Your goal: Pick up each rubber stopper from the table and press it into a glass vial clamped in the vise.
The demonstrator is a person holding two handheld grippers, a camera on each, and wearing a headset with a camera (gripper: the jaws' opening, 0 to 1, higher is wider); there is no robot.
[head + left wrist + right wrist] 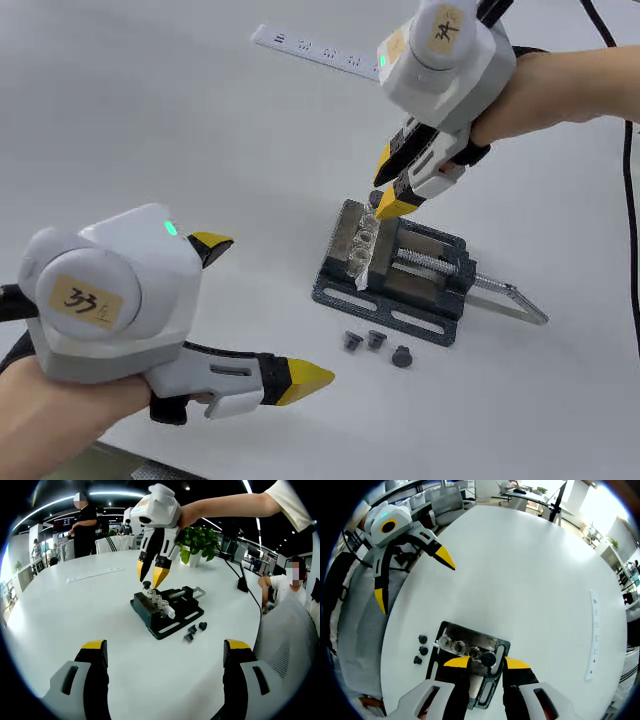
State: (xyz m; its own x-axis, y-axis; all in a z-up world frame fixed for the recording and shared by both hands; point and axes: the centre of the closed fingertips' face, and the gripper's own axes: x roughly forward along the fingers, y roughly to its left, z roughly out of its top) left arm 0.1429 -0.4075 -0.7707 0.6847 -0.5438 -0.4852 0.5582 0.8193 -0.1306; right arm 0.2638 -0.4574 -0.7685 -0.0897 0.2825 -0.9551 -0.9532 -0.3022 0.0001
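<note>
A dark vise [440, 300] [175, 620] [492, 687] clamps a row of several clear glass vials [362, 250] [457, 645]. The far vial carries a black rubber stopper [375, 197] [146, 584] [488, 658]. My right gripper [390, 188] [151, 577] [487, 662] hovers just above that stopper, jaws slightly apart and holding nothing. Three loose stoppers [376, 340] [192, 629] [422, 650] lie on the table in front of the vise. My left gripper [262, 310] [165, 645] [414, 582] is wide open and empty, well to the near left of the vise.
The white table carries a white ruler strip [315, 47] [593, 630] at the far side. The vise handle [510, 293] sticks out to the right. A black cable [630, 200] runs along the right edge. A plant [197, 540] and seated people are beyond the table.
</note>
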